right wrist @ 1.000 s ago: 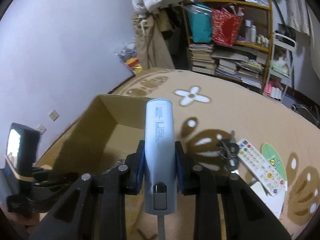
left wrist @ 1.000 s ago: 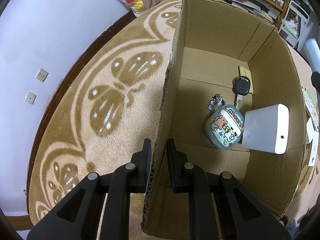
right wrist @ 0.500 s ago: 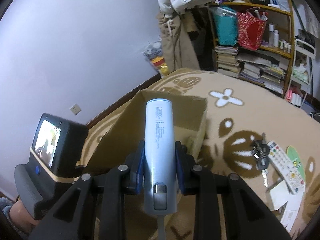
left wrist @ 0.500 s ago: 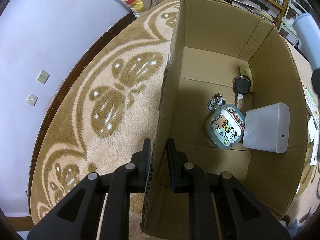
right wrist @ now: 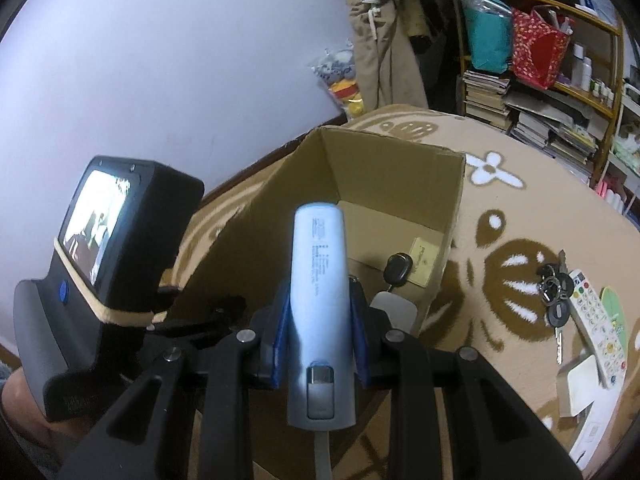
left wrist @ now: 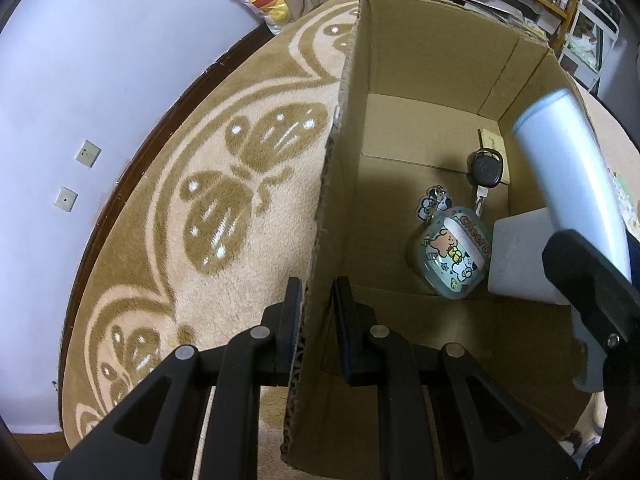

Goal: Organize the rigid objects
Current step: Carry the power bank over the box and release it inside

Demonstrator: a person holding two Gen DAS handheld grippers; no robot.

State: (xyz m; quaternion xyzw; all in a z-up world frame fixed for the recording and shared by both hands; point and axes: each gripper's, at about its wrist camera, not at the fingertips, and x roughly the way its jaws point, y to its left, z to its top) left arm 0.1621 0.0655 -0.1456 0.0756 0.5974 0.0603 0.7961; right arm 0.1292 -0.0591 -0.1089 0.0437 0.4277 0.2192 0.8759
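Patterned tan rug [left wrist: 208, 272] on the floor, cardboard box [left wrist: 420, 80] standing open on it. Left tool [left wrist: 316, 312] clenched on the box's near wall. Right tool [right wrist: 318, 320] grasping a pale blue power bank [right wrist: 318, 276], held above the box opening. Inside the box: car key [left wrist: 486, 168], cartoon earbud case [left wrist: 454, 254], white block [left wrist: 520, 256]. Remote [right wrist: 600, 324] and keys [right wrist: 554, 284] lie on the rug outside.

A lived-in home: patterned carpet [left wrist: 224, 208], crowded bookshelf [right wrist: 532, 92], hanging coat [right wrist: 380, 52].
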